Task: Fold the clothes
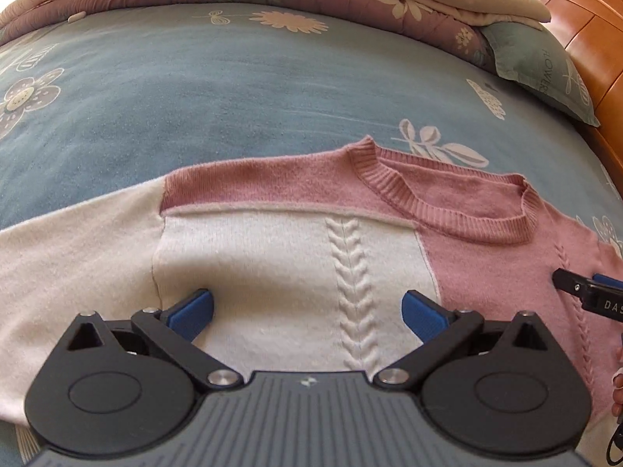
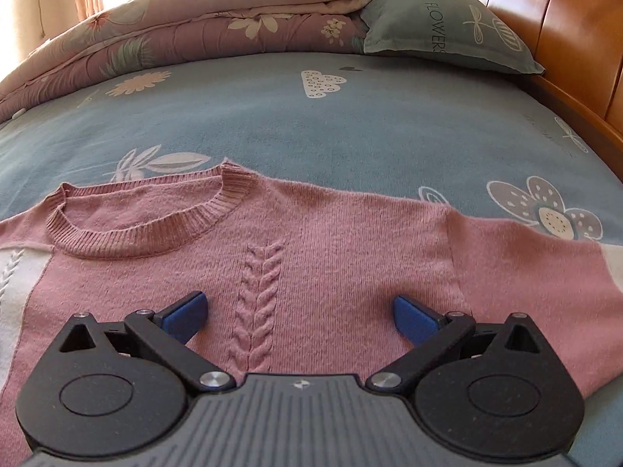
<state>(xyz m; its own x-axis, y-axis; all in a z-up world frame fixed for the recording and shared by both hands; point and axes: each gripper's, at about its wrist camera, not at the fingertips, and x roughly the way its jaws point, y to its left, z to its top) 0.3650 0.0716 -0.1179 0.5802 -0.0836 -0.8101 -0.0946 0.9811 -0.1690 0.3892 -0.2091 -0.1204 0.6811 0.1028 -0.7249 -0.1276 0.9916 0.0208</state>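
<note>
Spread tools (image 1: 307, 307) (image 2: 300, 311) over flat sweater (image 1: 272, 257).

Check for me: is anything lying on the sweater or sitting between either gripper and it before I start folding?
Nothing visible does. The sweater lies flat on the bedsheet with both open grippers, left and right, right over it. The pillow and quilt sit clear at the far side.

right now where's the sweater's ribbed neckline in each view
Left wrist view: the ribbed neckline sits right of centre, beyond the open left tool, which is over the sweater's white panel.
Right wrist view: the neckline sits left of centre, beyond the open right tool, which is over the pink panel.
Shared landmark: the green pillow printed FLOWERS, by the wooden headboard.
</note>
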